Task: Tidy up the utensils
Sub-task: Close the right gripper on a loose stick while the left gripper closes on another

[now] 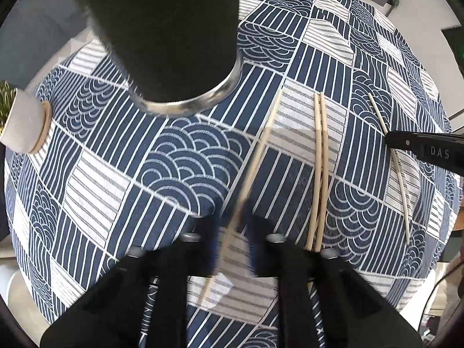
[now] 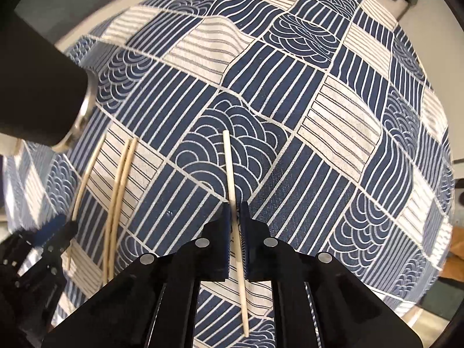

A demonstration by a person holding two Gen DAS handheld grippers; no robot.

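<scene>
Left wrist view: left gripper (image 1: 240, 226) points down at the tablecloth (image 1: 185, 159), jaws drawn in on a single chopstick (image 1: 262, 145); picture blurred around the pads.
Left-held chopstick: runs up and to the right from the jaws, its far end over a pale striped patch.
Chopstick pair (image 1: 320, 174): lies on the cloth just right of the left gripper, the two sticks side by side and touching along most of their length.
Black cup (image 1: 162, 29): dark cylinder with a metal rim, top left of the left view; whether it stands on the cloth cannot be told.
White pot (image 1: 24, 121): at the left edge, on a round wooden base.
Right wrist view: right gripper (image 2: 235, 232) has jaws closed narrowly on another chopstick (image 2: 229, 168).
Right-held chopstick: passes between the pads, one end ahead over a wave patch, the other end back under the gripper.
Placement: right-held stick is well apart from the pair, which is between the two grippers.
</scene>
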